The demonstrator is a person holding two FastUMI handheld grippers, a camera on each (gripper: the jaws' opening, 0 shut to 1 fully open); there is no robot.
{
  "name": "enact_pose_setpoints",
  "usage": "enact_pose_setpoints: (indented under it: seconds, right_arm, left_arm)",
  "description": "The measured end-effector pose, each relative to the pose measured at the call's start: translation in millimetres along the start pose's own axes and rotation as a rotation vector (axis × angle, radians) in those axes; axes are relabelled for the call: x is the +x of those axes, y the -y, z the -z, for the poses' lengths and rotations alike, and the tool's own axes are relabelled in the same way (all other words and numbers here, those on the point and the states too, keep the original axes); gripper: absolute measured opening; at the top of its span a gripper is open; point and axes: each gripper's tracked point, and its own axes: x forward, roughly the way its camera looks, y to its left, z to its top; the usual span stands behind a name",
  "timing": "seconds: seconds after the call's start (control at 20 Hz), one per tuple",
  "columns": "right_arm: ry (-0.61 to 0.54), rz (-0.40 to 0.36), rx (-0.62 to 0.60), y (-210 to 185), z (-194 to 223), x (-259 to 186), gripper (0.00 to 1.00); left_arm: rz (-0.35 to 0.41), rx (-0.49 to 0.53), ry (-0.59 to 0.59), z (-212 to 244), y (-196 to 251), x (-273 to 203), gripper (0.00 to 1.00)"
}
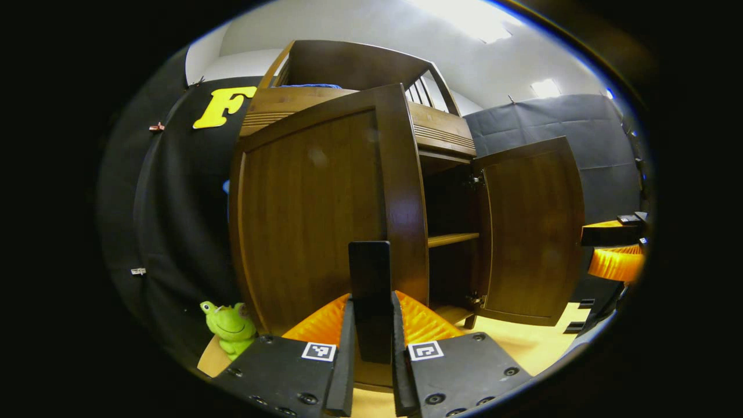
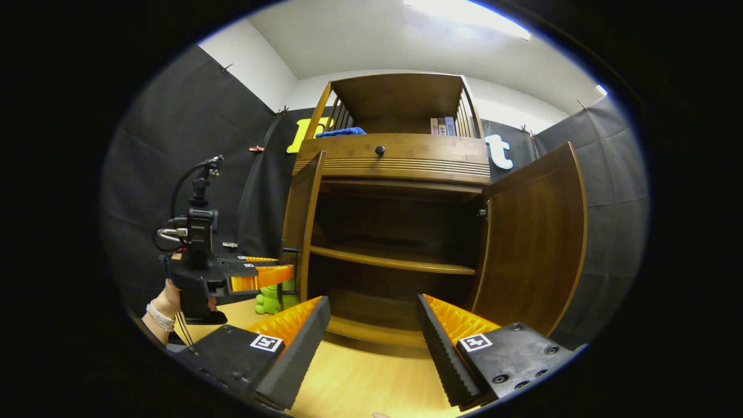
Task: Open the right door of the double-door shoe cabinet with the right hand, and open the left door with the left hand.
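1. In the left gripper view the left gripper (image 1: 371, 348) is clamped on the dark upright handle (image 1: 369, 290) of the left door (image 1: 313, 215), dead center at the bottom of the frame. The handle's long axis runs vertical, straight up between the fingers.
2. That door is swung partway out, with its free edge toward the camera. My guess: the pull needs to keep arcing outward around the hinge side at frame left.
3. The right door (image 2: 531, 244) stands wide open at the right of the right gripper view, so that half looks done.
4. The right gripper (image 2: 371, 337) sits released, jaws spread, holding nothing, facing the cabinet (image 2: 395, 157) and its shelf (image 2: 392, 261).
5. A green frog toy (image 1: 229, 325) sits on the floor at lower left, just beside the left door's hinge side. It could get bumped if the door swings fully back.
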Motion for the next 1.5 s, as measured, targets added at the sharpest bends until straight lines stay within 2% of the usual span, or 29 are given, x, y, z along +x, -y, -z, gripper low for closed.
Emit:
enact_pose_setpoints:
  seconds: [0.7,0.95,1.2,1.25,1.3,1.35,1.5]
  right_arm:
    - [-0.001,-0.122,0.029,-57,1,11,0.93]
    - [-0.013,-0.165,0.034,-81,6,22,0.94]
    - [-0.026,-0.189,0.027,-98,9,31,0.94]
    - [-0.031,-0.194,0.024,-101,10,33,0.94]
    - [-0.032,-0.197,0.023,-105,10,35,0.94]
    - [-0.028,-0.199,0.024,-107,8,37,0.94]
    - [-0.001,-0.183,0.034,-104,3,41,0.94]
  left_arm:
    - [-0.181,0.116,-0.021,8,-57,-70,0.3]
    - [-0.212,0.086,-0.044,19,-79,-83,0.25]
    - [-0.311,0.099,-0.042,21,-114,-100,0.24]
    - [-0.329,0.09,-0.041,23,-122,-104,0.15]
    - [-0.346,0.078,-0.041,21,-128,-111,0.18]
    - [-0.345,0.065,-0.037,20,-131,-116,0.12]
    - [-0.341,0.041,-0.018,9,-128,-136,0.13]
